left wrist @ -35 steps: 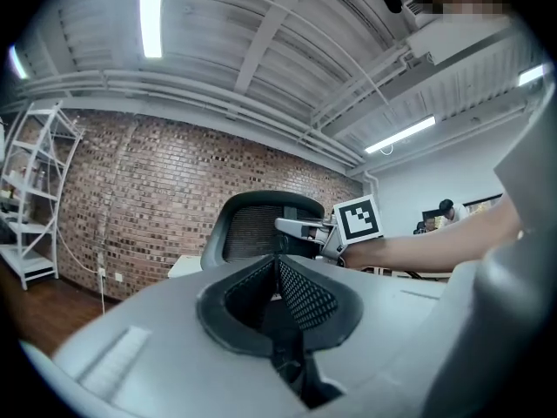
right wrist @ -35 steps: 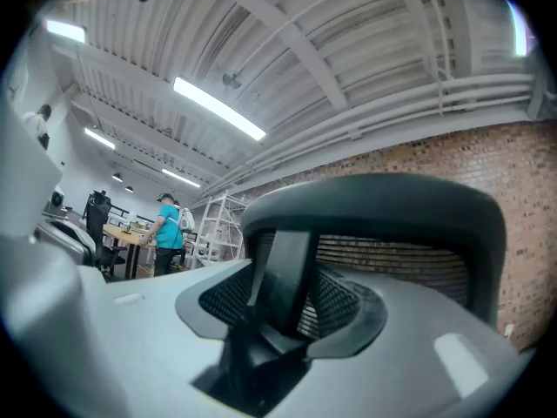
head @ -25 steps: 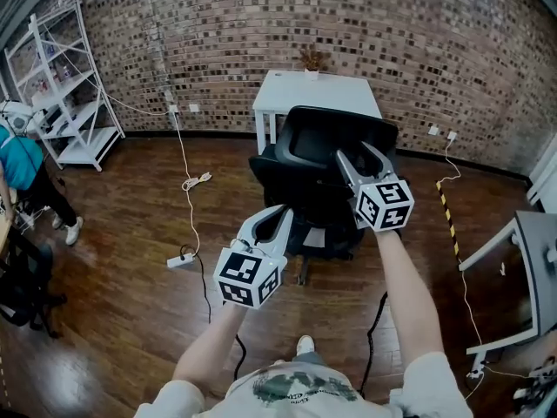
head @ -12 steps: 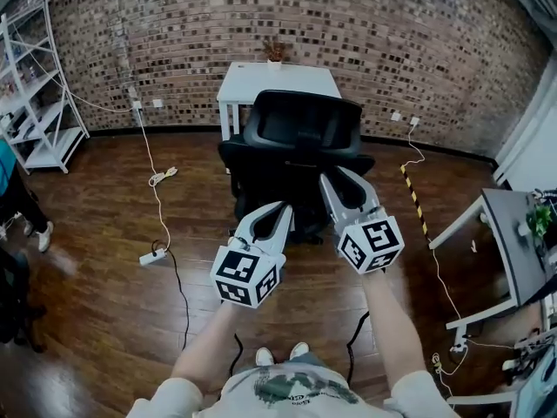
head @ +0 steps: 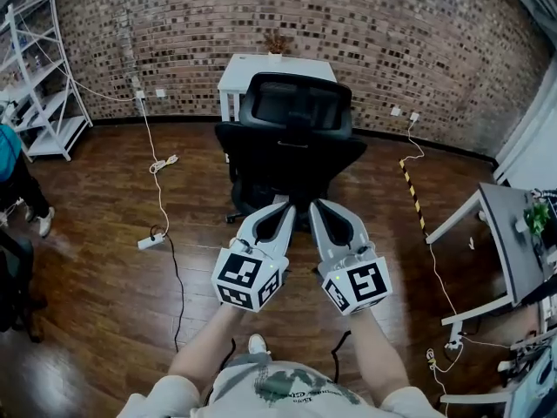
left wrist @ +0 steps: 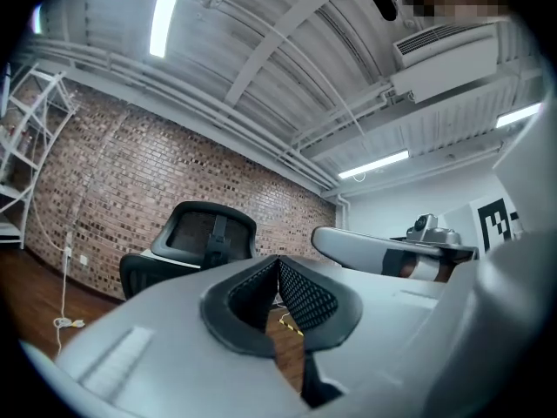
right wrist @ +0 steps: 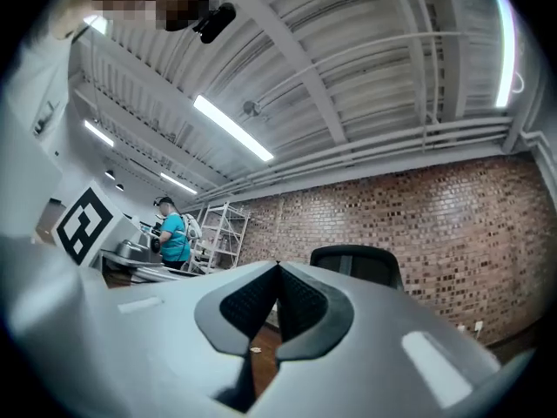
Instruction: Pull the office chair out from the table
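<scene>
Status: office chair [head: 291, 142] stands on the wood floor [head: 104, 320], backrest toward me and seat side toward the white table [head: 252, 72]. In the head view the top of the backrest overlaps the table's near edge. From this steep angle I can't say whether the seat is under that edge or clear of it. It looks clear, low confidence. The table sits against the brick wall [head: 435, 42], with a small plant [head: 277, 42] at the middle of its back edge.

Left gripper [head: 283, 209]: jaws together, pads [left wrist: 305, 296] meeting at the tip, nothing between them. Right gripper [head: 315, 207]: jaws together as well, empty. Neither one is on the chair. Both gripper views show it ahead of the jaws and apart from them. In the left gripper view it sits left of the tip, in the right gripper view just right of it. I have the two grippers side by side, tips near each other and aimed at the chair, marker cubes toward me.

Around it:
- Power strip [head: 150, 242] on the floor left of the chair, with a cable [head: 157, 168] running up to the wall.
- Yellow-black striped tape [head: 412, 194] on the floor right of the chair.
- White shelving rack [head: 39, 77] at the wall in the far left corner.
- Person in a teal top [head: 7, 159] at the left edge of the head view, well apart from the chair.
- Grey desk [head: 513, 242] at the right edge.
</scene>
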### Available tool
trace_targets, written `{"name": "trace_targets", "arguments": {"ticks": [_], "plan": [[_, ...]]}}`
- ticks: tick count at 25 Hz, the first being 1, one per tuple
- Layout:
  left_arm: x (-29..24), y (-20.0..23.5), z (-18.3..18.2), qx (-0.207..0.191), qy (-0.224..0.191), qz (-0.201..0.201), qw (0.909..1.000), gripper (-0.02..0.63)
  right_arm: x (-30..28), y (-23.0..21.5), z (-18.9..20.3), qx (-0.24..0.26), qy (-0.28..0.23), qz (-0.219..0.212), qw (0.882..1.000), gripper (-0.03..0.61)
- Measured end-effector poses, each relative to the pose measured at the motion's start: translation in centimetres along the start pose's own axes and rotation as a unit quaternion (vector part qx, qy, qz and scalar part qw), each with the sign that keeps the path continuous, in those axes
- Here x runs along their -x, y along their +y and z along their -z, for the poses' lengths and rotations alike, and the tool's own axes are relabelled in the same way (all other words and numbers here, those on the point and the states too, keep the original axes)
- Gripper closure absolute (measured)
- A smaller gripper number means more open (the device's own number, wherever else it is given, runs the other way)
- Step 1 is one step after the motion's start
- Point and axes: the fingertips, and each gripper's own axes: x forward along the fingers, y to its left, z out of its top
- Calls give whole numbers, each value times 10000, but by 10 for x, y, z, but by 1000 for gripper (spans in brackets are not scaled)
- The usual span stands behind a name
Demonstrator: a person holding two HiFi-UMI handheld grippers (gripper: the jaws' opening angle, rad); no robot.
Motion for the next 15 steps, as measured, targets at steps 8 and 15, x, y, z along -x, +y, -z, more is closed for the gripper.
{"name": "trace_targets", "arguments": {"ticks": [8,15], "plan": [[50,-43,15,-183,175,-196,9995,600,57,42,20,-340,410,-86,9985,578],[78,-68,16,-328,292,-401,9982,600,86,54,14,-549,403,-111,9976,578]]}}
